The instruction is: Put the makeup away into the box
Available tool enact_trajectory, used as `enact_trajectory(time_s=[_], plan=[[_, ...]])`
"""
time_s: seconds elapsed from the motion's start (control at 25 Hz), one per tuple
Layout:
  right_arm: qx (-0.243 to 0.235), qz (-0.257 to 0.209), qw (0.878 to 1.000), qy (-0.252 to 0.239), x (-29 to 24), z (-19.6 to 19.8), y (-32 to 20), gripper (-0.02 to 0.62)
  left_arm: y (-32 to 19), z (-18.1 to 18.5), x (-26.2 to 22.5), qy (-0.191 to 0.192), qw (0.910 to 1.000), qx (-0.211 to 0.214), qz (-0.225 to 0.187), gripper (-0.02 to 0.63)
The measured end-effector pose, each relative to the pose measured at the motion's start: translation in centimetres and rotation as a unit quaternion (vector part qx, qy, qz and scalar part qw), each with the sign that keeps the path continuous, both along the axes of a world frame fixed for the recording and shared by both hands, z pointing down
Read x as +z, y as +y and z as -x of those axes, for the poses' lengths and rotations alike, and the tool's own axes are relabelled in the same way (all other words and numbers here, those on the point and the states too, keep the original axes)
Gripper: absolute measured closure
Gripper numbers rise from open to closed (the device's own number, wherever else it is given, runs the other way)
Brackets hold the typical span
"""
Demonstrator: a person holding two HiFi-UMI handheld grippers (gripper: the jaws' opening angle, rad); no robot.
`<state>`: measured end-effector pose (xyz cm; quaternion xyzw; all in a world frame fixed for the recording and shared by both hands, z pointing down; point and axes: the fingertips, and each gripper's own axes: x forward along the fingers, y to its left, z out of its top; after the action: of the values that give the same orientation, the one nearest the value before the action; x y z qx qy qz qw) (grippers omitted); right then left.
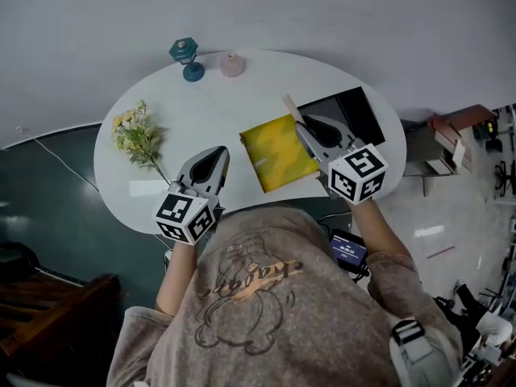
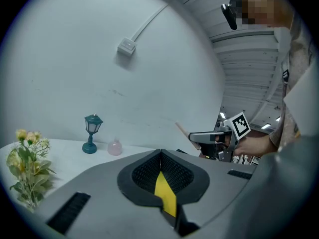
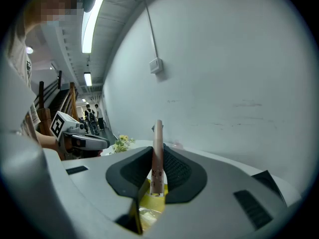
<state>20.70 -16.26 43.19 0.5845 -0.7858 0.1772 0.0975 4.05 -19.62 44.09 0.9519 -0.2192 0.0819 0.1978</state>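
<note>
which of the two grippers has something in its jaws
The right gripper: its jaws clamp a slim pinkish-beige makeup stick that pokes out past them. The left gripper has its jaws shut on nothing.

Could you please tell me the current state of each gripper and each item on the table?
left gripper: shut, empty.
right gripper: shut on the pink makeup stick.
pink makeup stick: clamped, sticking out past the jaws.
yellow box: flat on the table; open or closed unclear.
teal lantern: upright.
pink bottle: upright, apart from the lantern.
</note>
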Motion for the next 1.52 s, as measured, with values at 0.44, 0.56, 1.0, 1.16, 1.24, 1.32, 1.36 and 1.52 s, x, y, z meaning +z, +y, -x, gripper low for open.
enact_trajectory(time_s=[0.44, 0.56, 1.0, 1.16, 1.24, 1.32, 1.36, 1.52], plan=[[0.007, 0.04, 0.999, 0.028, 2.9, -1.0, 3.0, 0.525, 2.1, -2.6, -0.2, 0.005, 0.9986, 0.051, 0.01, 0.584], [0.008, 0.051, 0.998, 0.038, 3.8, -1.2, 3.8, 0.525, 2.5, -3.0, -0.3, 0.005, 0.9983, 0.058, 0.011, 0.584], [-0.018, 0.094, 0.99, 0.102, 9.2, -2.0, 2.6, 0.523, 2.7, -3.0, 0.3, -0.001, 0.9986, 0.05, 0.018, 0.584], [-0.046, 0.112, 0.986, 0.114, 11.2, -0.9, 1.2, 0.523, 2.5, -2.6, 0.5, -0.005, 0.9988, 0.045, 0.019, 0.584], [-0.059, 0.122, 0.983, 0.124, 12.2, -0.4, 0.6, 0.525, 2.3, -2.3, 0.6, -0.006, 0.999, 0.04, 0.02, 0.584], [-0.075, 0.131, 0.979, 0.14, 13.2, 0.2, 0.2, 0.523, 2.2, -2.1, 0.8, -0.006, 0.999, 0.038, 0.022, 0.584], [-0.084, 0.136, 0.976, 0.15, 13.8, 0.5, 0.1, 0.523, 2.1, -1.9, 0.8, -0.006, 0.999, 0.036, 0.024, 0.584], [-0.113, 0.158, 0.966, 0.171, 15.8, 1.7, -0.6, 0.525, 1.9, -1.5, 1.0, -0.006, 0.999, 0.034, 0.027, 0.584]])
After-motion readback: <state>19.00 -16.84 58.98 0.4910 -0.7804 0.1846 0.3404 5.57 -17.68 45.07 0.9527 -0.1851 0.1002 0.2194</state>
